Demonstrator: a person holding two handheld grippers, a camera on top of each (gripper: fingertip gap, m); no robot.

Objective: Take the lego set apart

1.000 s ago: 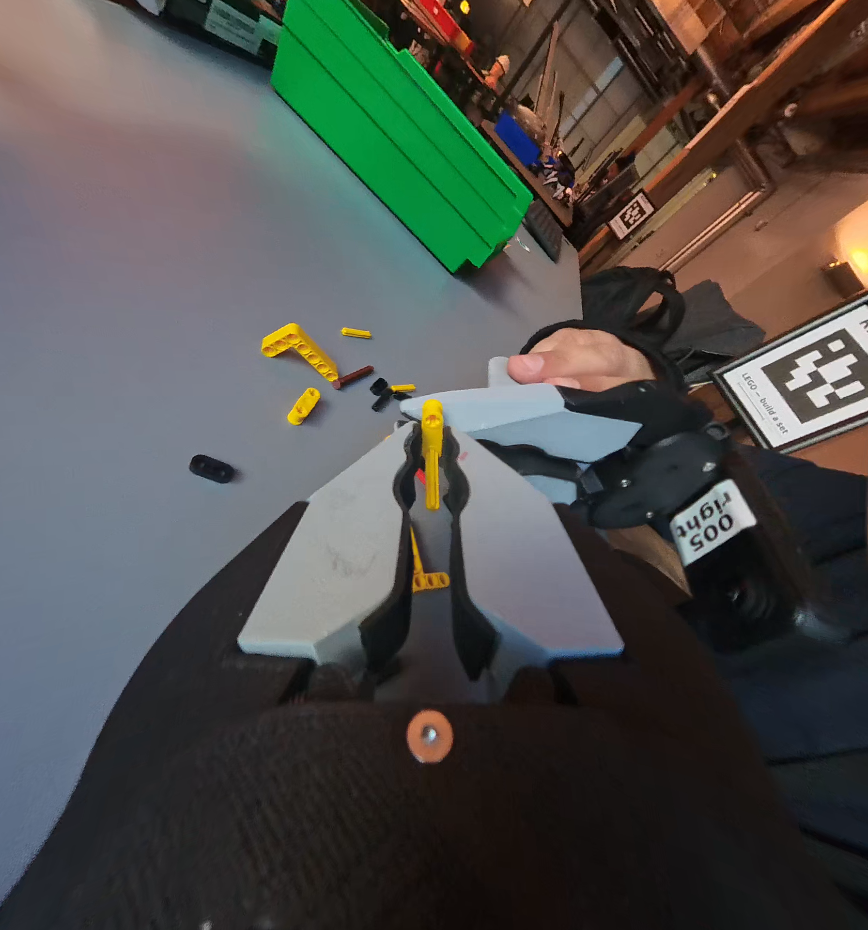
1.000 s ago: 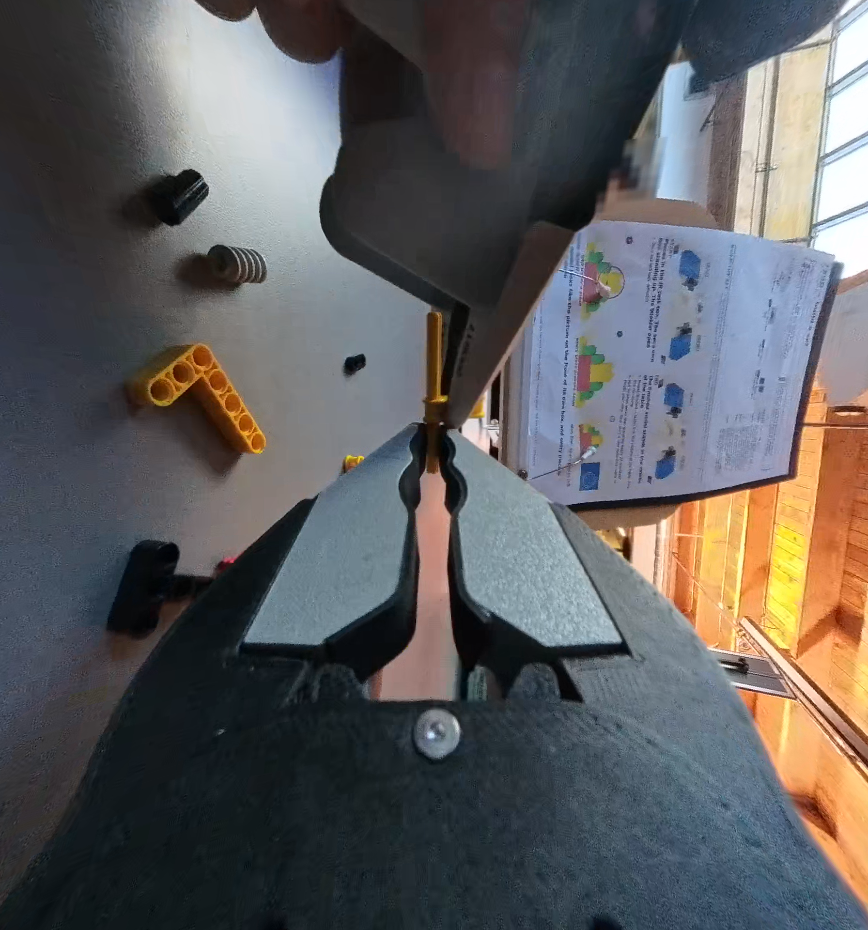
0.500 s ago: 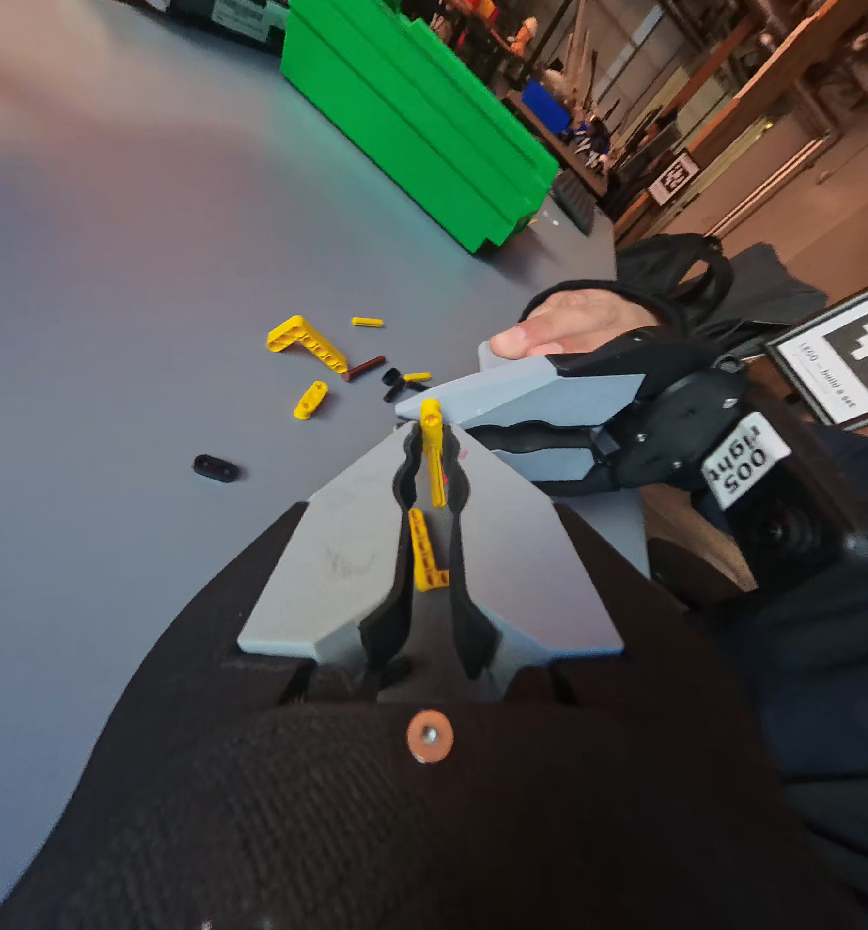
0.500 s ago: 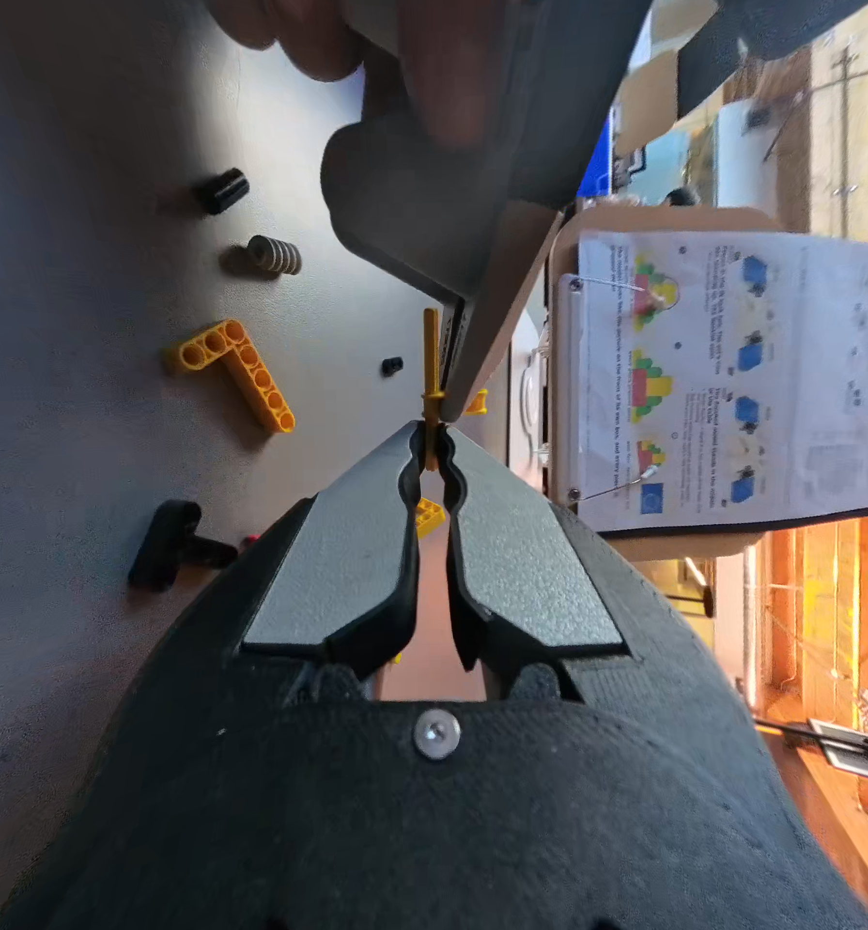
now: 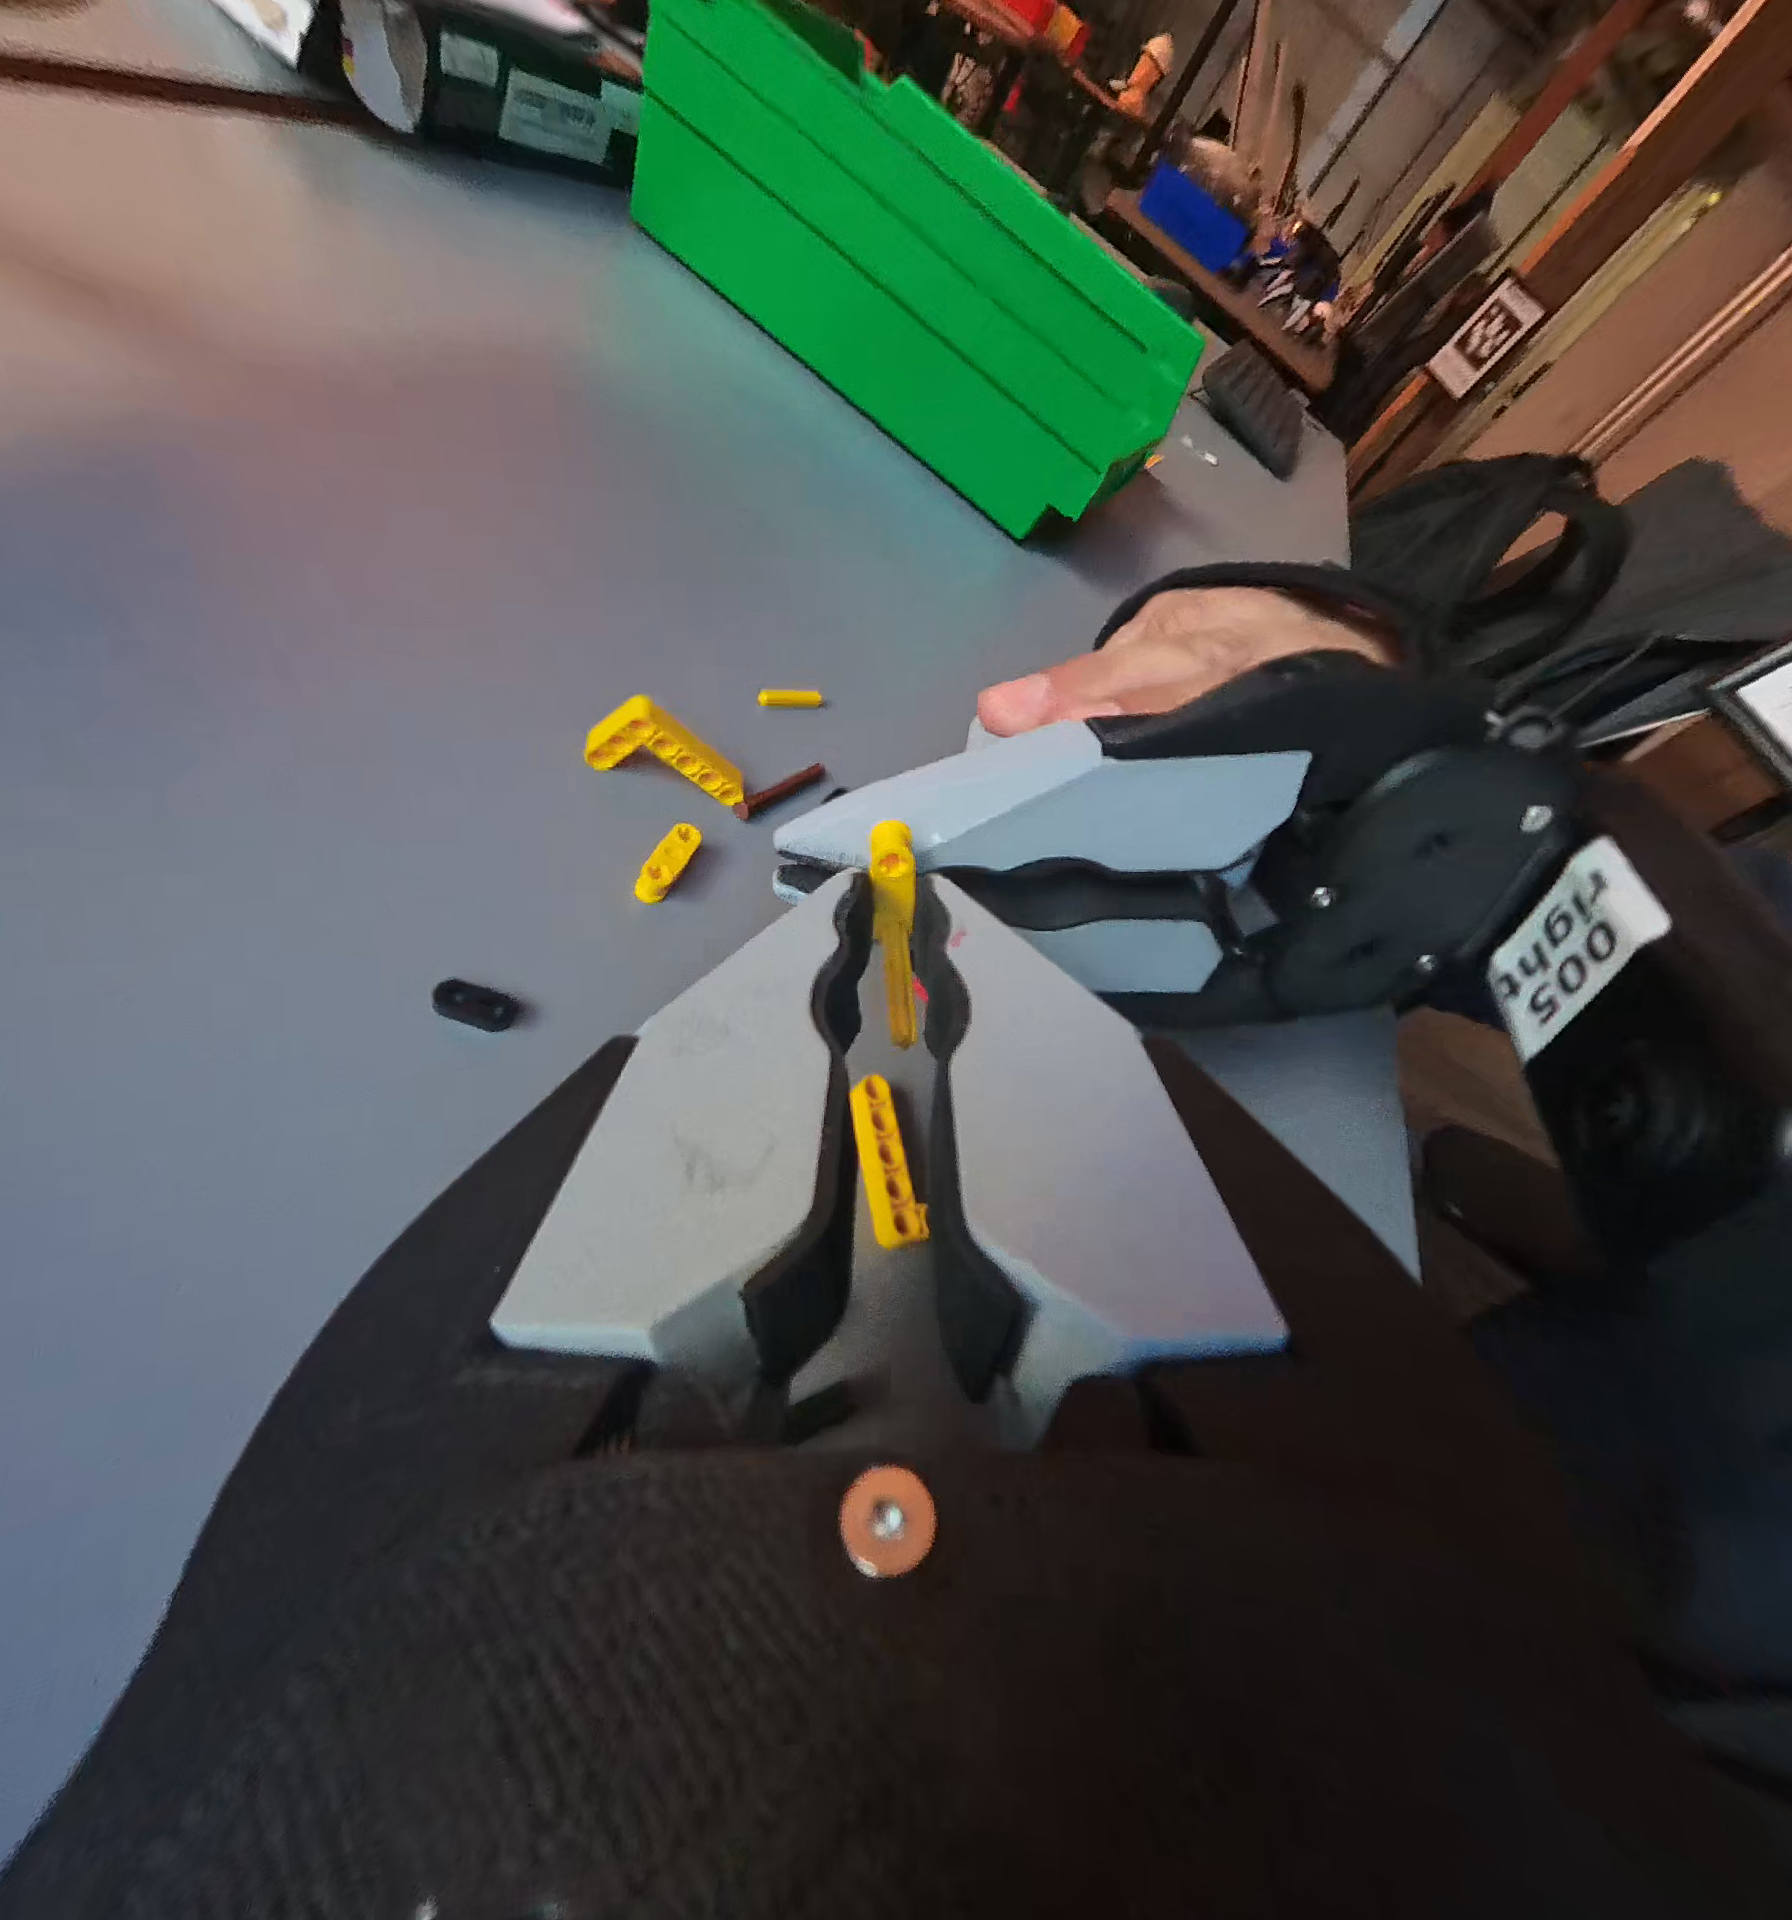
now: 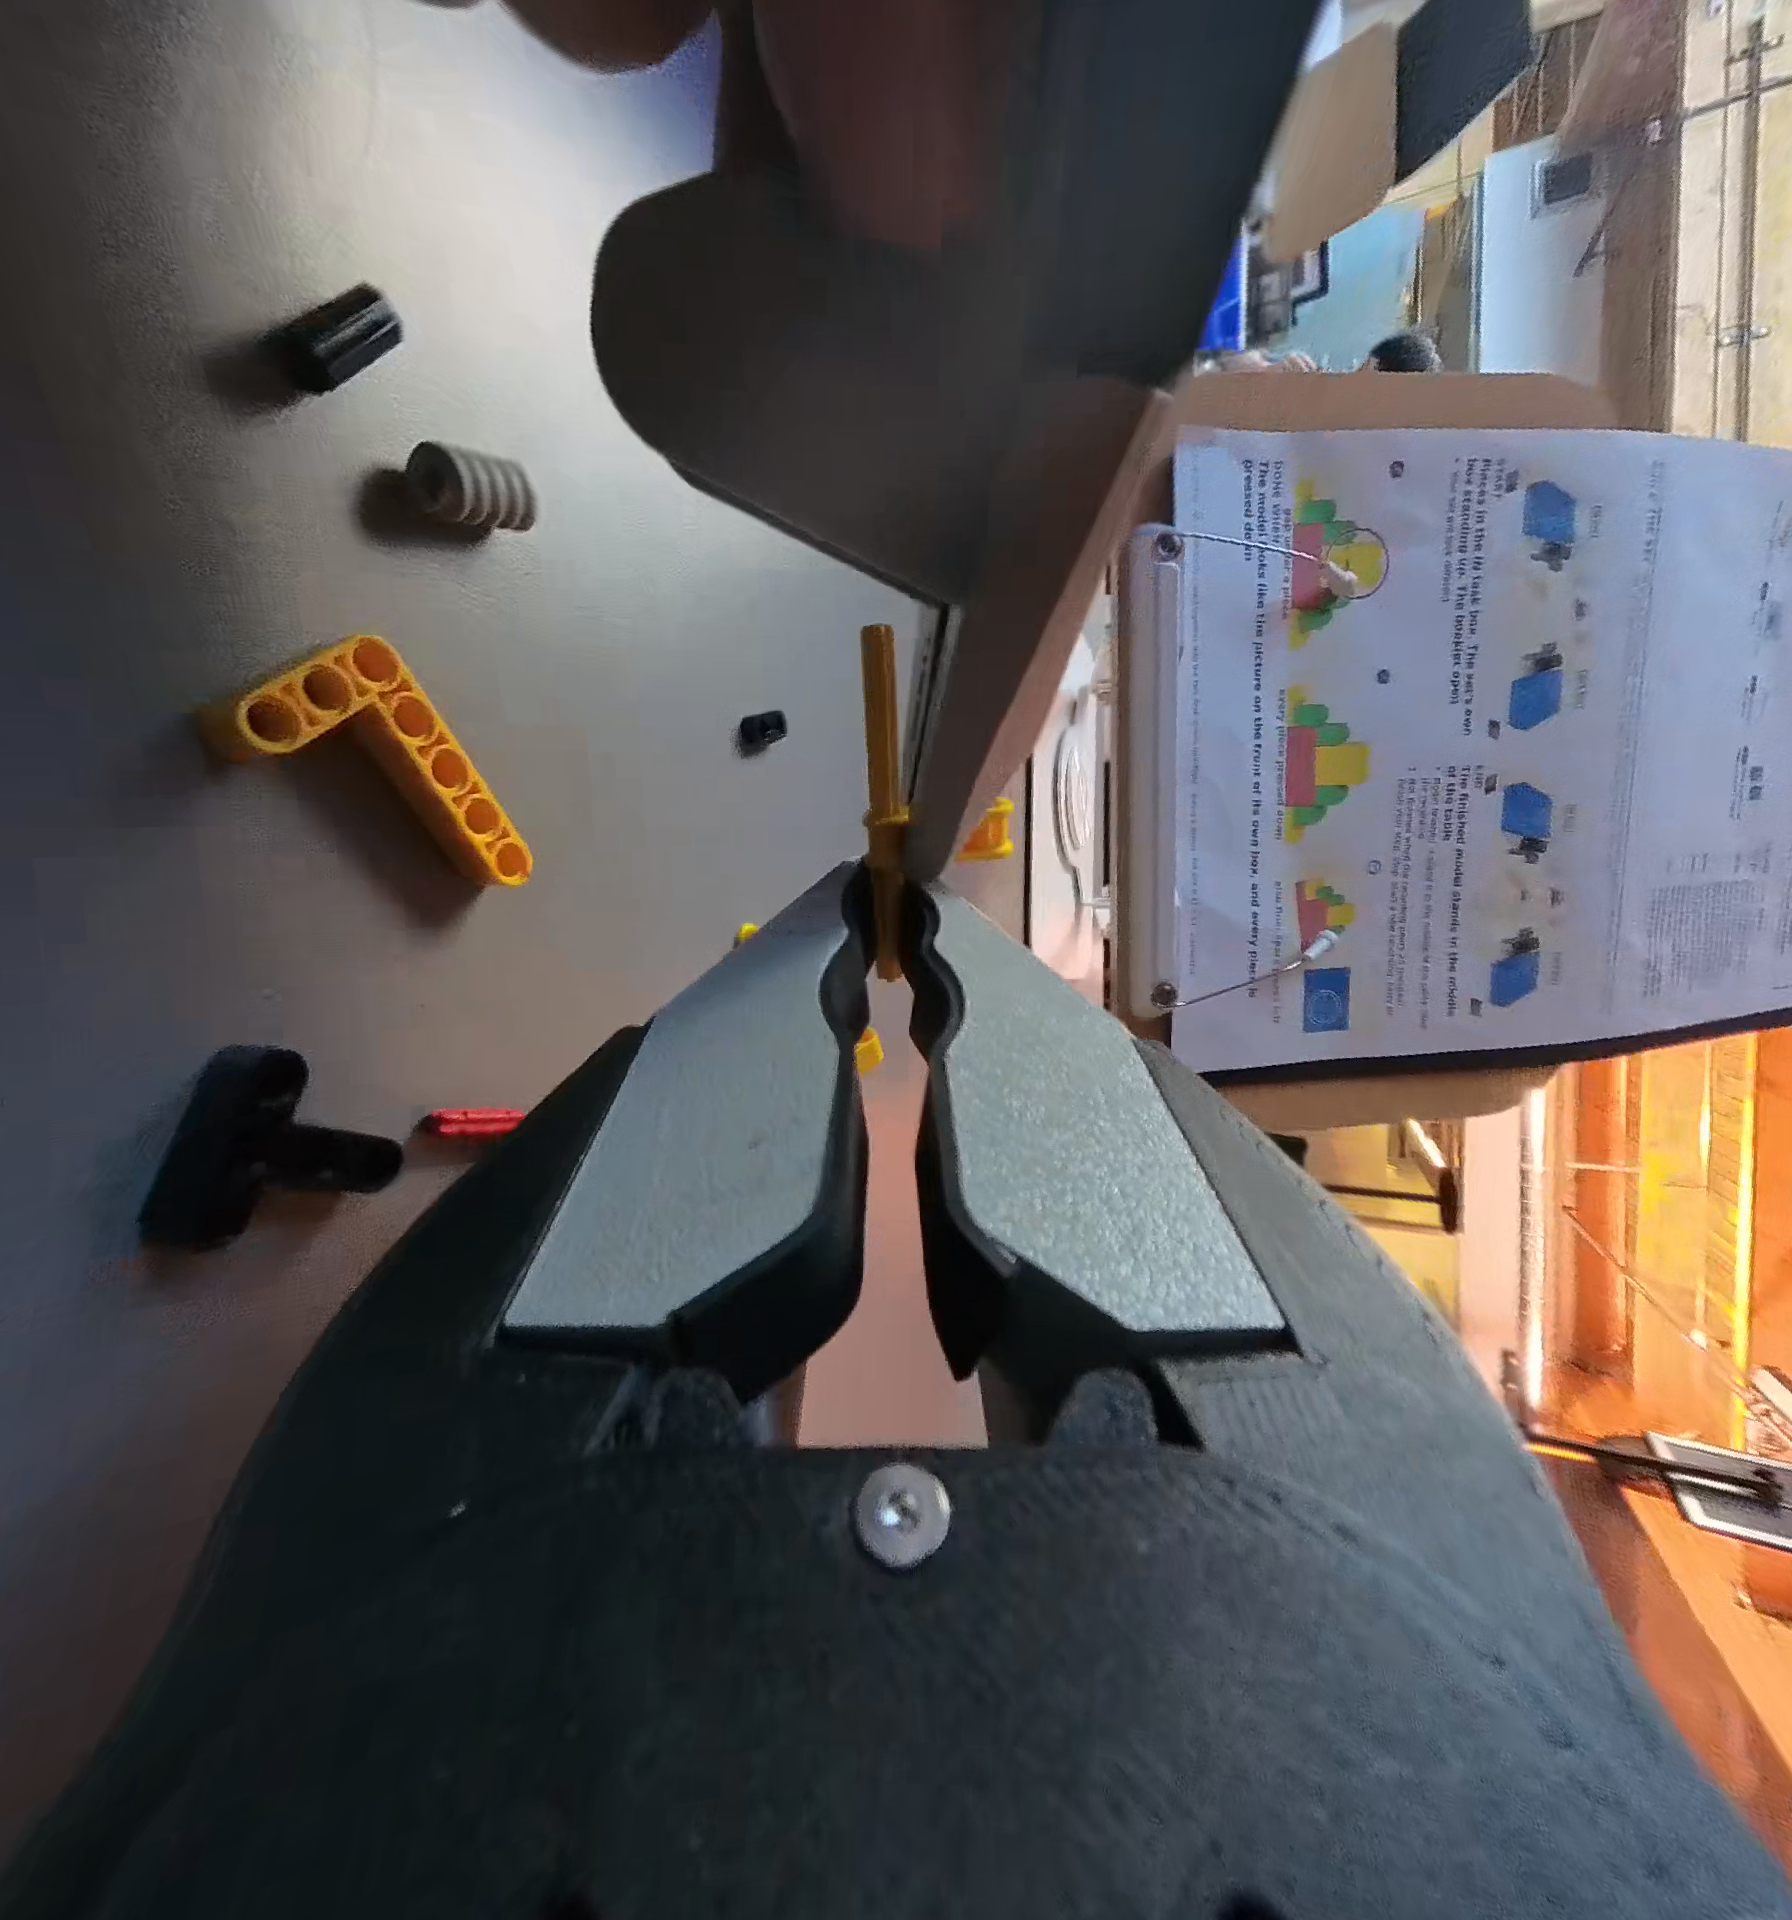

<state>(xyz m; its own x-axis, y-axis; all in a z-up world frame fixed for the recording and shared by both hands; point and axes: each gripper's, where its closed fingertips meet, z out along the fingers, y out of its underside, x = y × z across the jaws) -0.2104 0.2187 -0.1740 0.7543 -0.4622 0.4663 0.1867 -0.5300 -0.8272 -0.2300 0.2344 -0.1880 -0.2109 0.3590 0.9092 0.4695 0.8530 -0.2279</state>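
Note:
My left gripper (image 5: 887,896) is shut on a small yellow lego piece (image 5: 892,935) and holds it above the grey table (image 5: 300,644). My right gripper (image 6: 887,906) is shut on a thin yellow axle (image 6: 879,727) that runs up along the left gripper's finger (image 6: 819,364). In the left wrist view the right gripper (image 5: 796,862) comes in from the right, with its tips against the yellow piece. Loose parts lie below: a yellow L-beam (image 5: 663,740) (image 6: 383,748), a short yellow beam (image 5: 668,862) and a straight yellow beam (image 5: 887,1164).
On the table lie a black link (image 5: 476,1005), a brown axle (image 5: 783,790), a yellow pin (image 5: 790,698), a grey worm gear (image 6: 466,499), black pieces (image 6: 336,332) (image 6: 248,1143) and a red pin (image 6: 476,1122). Green bins (image 5: 902,281) stand at the back. An instruction sheet (image 6: 1494,727) stands beyond the table's edge. About 7 cm separates my right fingertips from the black link (image 5: 476,1005).
Both grippers stay shut on the yellow parts. The pair has shifted and tilted a little over the table, so the straight yellow beam below shows more between the left fingers.

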